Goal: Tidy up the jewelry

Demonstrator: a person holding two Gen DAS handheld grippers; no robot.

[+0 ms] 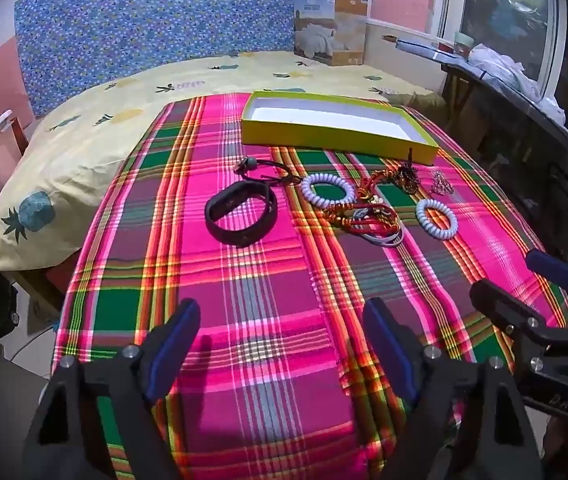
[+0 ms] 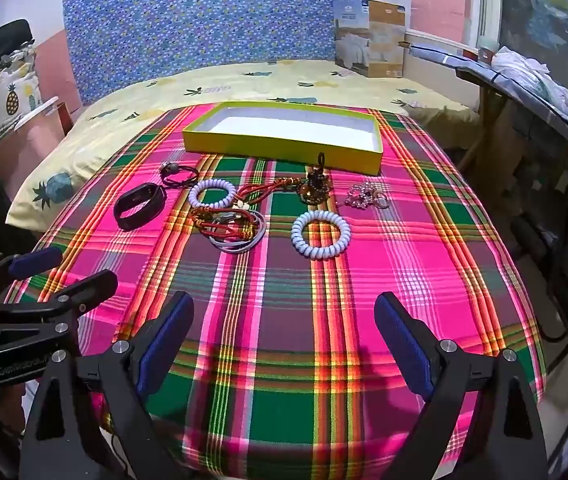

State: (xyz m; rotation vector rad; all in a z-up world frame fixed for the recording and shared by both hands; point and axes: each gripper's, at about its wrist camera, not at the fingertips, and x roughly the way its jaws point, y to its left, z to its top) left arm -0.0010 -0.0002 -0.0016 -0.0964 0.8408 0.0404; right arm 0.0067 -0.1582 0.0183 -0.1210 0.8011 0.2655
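A shallow yellow box [image 1: 324, 136] [image 2: 279, 152] with a white inside lies empty at the far side of a plaid cloth. In front of it lie a black wristband [image 1: 239, 214] [image 2: 139, 206], two white coil bracelets [image 1: 326, 192] [image 2: 321, 234], a tangle of red cords and grey bands [image 1: 372, 220] [image 2: 231, 228], a dark beaded piece [image 1: 406, 178] [image 2: 316, 190] and a silver chain [image 1: 440, 186] [image 2: 364, 196]. My left gripper [image 1: 284, 340] [image 2: 63, 268] is open over the near cloth, holding nothing. My right gripper [image 2: 284, 336] [image 1: 524, 276] is open beside it, also holding nothing.
The plaid cloth [image 2: 304, 320] covers a low surface at the foot of a bed with a yellow pineapple sheet [image 1: 123, 92]. A cardboard box [image 2: 372, 40] stands at the bed's far corner. A dark table [image 2: 524, 92] with cloths stands at the right.
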